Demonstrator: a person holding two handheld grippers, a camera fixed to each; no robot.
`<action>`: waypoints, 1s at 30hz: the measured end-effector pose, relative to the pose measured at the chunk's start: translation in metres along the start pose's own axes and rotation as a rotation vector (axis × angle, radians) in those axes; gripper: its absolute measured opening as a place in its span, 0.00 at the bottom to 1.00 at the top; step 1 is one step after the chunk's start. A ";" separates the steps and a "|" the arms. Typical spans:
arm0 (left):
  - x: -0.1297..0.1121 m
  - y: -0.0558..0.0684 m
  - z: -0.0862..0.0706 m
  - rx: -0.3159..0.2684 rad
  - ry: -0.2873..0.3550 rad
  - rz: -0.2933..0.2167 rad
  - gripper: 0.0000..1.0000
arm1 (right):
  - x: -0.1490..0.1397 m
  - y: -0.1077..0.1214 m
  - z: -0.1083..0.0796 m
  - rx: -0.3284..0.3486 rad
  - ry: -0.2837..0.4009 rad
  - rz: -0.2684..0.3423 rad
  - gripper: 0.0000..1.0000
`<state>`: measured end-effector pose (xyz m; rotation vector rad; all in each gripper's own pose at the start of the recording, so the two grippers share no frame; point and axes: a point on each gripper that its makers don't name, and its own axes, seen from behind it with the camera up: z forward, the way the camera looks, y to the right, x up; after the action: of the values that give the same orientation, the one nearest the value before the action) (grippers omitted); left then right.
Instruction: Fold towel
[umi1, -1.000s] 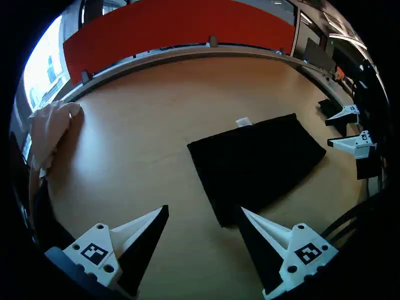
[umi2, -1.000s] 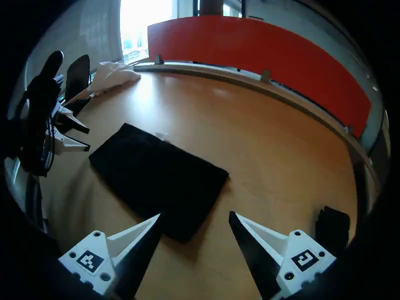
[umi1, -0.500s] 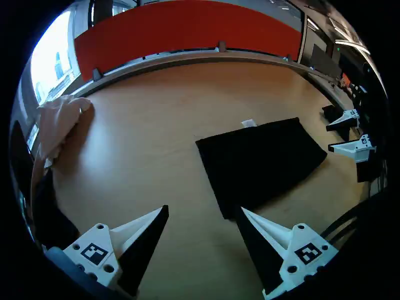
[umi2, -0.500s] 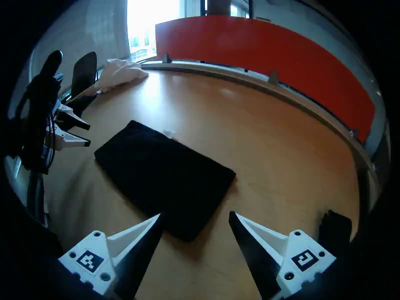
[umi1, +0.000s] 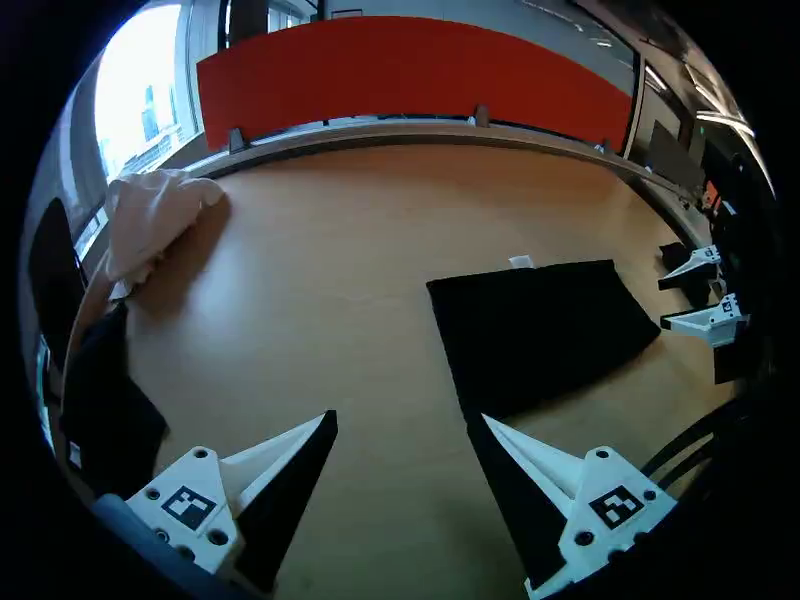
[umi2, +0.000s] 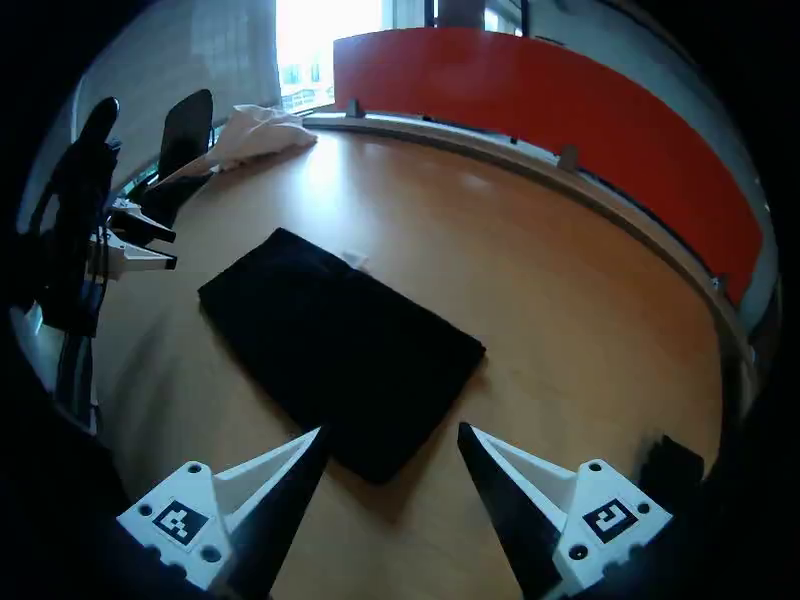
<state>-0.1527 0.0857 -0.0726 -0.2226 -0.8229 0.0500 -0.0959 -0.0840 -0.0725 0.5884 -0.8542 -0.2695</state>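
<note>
On table (umi2: 580, 300), black towel (umi2: 340, 340) just ahead of right gripper (umi2: 390, 428); gripper spread.

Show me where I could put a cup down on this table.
The widest bare wood on the table lies between the black towel and the red divider, and between the towel and the pale cloth. It is tightest at the towel's ends, where the left gripper and right gripper hover.

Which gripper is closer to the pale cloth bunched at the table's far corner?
Left. The left gripper hovers on the side of the black towel toward the pale cloth; the right gripper is across the towel, farther off.
</note>
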 end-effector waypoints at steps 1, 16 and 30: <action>0.000 -0.001 -0.001 0.004 0.005 0.000 0.96 | 0.000 0.000 0.000 0.002 -0.002 -0.003 0.97; 0.002 -0.012 -0.017 0.044 0.097 -0.038 0.96 | -0.008 -0.005 0.006 0.037 -0.034 -0.048 0.97; -0.006 -0.019 -0.031 0.066 0.163 -0.040 0.96 | -0.022 -0.010 0.007 0.066 -0.072 -0.085 0.89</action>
<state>-0.1346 0.0612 -0.0932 -0.1457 -0.6617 0.0207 -0.1151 -0.0850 -0.0884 0.6803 -0.9114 -0.3422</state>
